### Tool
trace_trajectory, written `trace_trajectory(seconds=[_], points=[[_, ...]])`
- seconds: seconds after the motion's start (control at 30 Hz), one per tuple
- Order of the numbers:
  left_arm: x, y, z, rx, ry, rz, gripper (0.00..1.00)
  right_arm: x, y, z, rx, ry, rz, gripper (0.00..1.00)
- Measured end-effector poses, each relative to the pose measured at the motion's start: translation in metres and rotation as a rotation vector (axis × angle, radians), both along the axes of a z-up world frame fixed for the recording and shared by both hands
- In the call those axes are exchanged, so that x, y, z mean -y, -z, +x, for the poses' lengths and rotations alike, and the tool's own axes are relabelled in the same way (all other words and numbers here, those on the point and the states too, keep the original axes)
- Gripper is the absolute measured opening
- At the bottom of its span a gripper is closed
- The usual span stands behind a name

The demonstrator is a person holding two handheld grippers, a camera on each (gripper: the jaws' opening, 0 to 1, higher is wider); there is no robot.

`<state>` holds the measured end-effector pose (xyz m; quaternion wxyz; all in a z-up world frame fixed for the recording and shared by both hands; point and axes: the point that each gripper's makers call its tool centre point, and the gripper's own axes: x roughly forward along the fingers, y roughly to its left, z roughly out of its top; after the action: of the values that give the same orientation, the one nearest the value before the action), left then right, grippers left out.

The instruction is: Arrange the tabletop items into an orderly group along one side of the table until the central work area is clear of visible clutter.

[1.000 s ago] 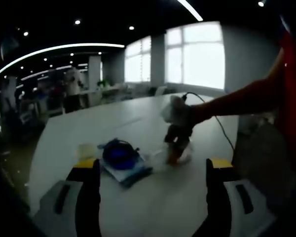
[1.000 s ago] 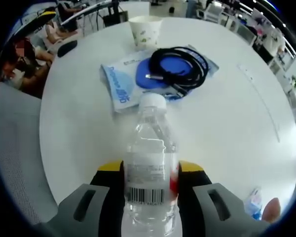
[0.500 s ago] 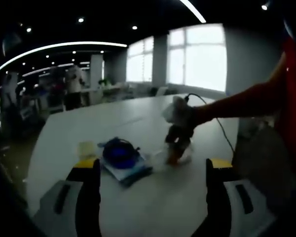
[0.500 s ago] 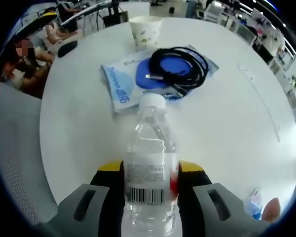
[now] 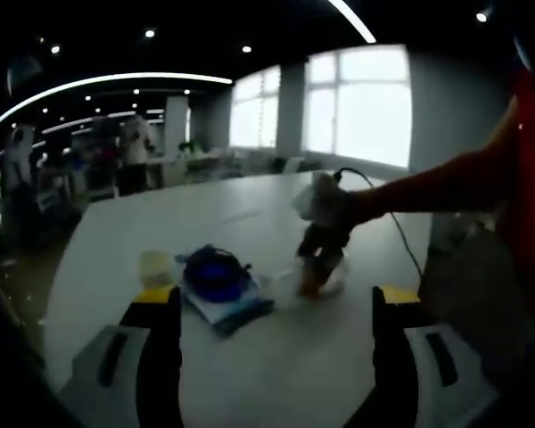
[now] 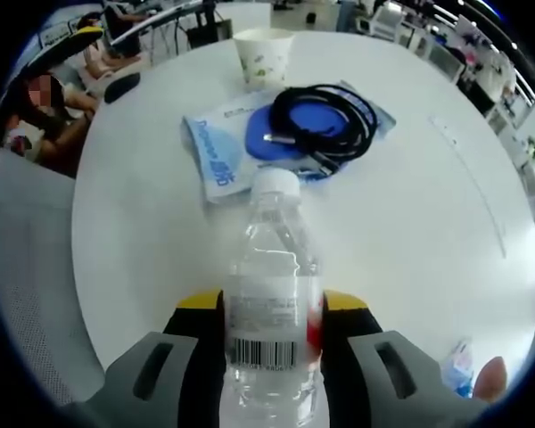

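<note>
Your right gripper (image 6: 269,312) clamps the water bottle (image 6: 270,294); your left gripper (image 5: 273,303) gapes empty, cable (image 6: 325,120) at twelve o'clock beyond the bottle.

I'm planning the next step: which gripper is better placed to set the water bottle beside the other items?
The right gripper: its fingers already clamp the water bottle, with the coiled cable and paper cup just ahead. The left gripper is open, holding nothing, farther back.
</note>
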<state>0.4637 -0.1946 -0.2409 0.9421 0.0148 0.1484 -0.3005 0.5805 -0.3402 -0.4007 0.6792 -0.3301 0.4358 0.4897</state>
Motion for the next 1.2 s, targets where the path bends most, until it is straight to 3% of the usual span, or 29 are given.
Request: trace_trajectory(seconds=[0.73,1.2], points=[[0.006,0.001,0.000,-0.008,0.007,-0.009,0.85,-0.003,-0.012,0.002,0.006,0.013,0.073,0.39],[0.005,-0.001,-0.001,-0.006,0.008,-0.011,0.84,-0.011,-0.045,0.006,0.045,0.037,0.231,0.38]])
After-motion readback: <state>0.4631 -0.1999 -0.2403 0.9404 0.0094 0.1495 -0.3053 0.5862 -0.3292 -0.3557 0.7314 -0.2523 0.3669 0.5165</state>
